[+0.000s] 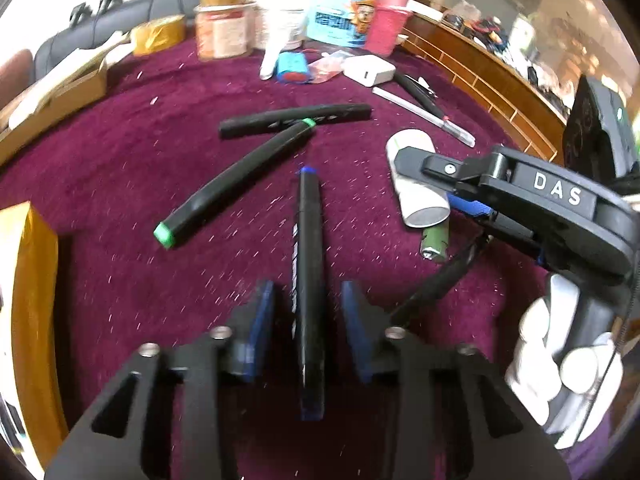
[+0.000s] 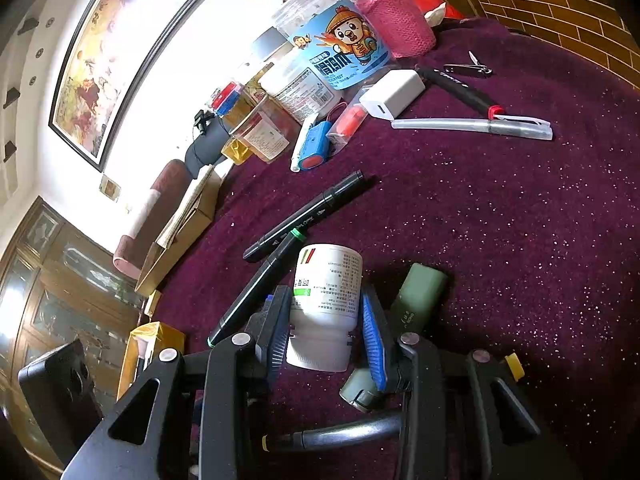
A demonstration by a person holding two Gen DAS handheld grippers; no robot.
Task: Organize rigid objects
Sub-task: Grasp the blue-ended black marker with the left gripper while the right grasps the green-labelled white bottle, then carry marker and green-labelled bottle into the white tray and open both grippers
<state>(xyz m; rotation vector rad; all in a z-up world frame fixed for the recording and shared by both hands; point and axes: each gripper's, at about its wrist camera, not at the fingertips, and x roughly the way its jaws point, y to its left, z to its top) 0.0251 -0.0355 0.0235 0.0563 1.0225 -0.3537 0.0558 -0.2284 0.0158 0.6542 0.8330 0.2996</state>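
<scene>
- Purple, speckled cloth [image 1: 120, 168] covers the table in the left wrist view, and a black marker with a blue tip [image 1: 308, 280] lies on it, running straight between the fingers of the left gripper [image 1: 308, 320].
- Its jaws stand partly open, with a gap on each side of the marker; the pads do not press it. The marker's near end is blurred and dark.
- A green-capped marker [image 1: 236, 184] and an all-black marker [image 1: 296, 120] lie further off, tips touching.
- At the right, the right gripper [image 1: 416, 178] is closed on a white bottle [image 1: 416, 184]; a white-gloved hand [image 1: 560, 360], cut by the frame edge, holds its handle.
- Jars and tubs at the far edge are too blurred to read.
- In the right wrist view, the right gripper [image 2: 326, 332] clamps the white bottle [image 2: 326, 300] at its neck, blue pads on both sides.
- A green case [image 2: 416, 300] lies just beside it, partly hidden behind the right finger.
- A dark tube with a yellow band [image 2: 332, 436] sits half hidden under the gripper; I cannot tell what it is.
</scene>
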